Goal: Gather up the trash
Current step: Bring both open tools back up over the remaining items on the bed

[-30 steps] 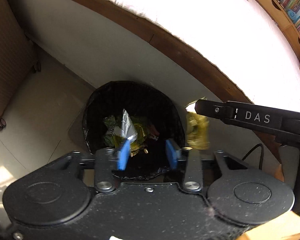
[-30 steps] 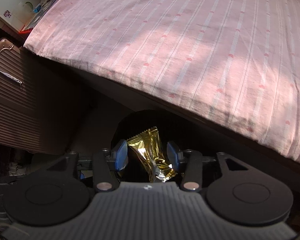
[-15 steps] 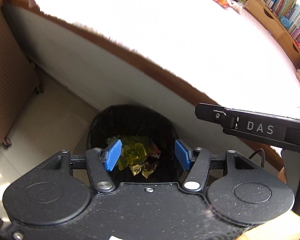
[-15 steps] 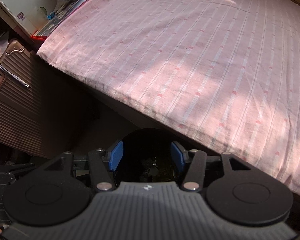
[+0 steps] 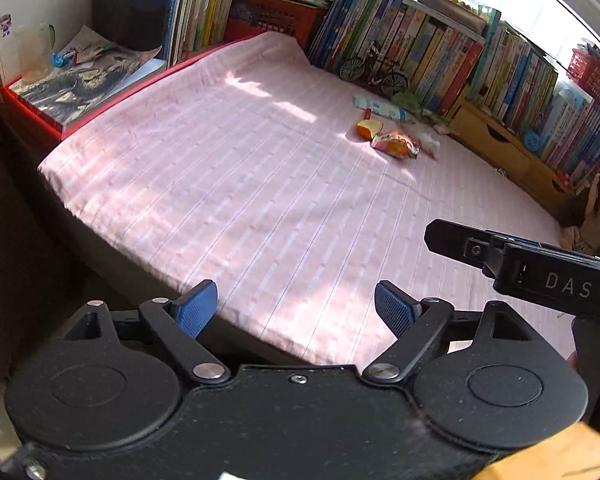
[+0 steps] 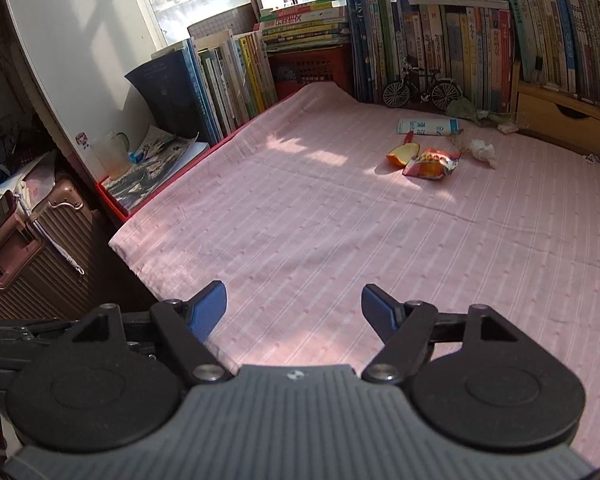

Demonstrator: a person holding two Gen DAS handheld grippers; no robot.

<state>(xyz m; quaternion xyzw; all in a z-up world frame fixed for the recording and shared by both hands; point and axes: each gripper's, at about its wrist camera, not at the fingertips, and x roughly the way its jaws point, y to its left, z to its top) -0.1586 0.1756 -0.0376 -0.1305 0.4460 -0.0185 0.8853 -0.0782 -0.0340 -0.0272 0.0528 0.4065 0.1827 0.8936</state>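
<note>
Both the left tool [image 5: 296, 310] and the right tool [image 6: 294, 306] gape wide and empty, their jaws having just been opening. The snack wrapper [image 6: 432, 164] on the bed [image 6: 340, 240] looks light, crinkly and slippery; I'd pinch its crimped end.

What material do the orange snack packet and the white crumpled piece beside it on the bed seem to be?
Snack packet: probably glossy plastic film, since it glints and is printed and creased. White crumpled piece: likely soft matte tissue paper, wadded and dull; too small to be sure.
</note>
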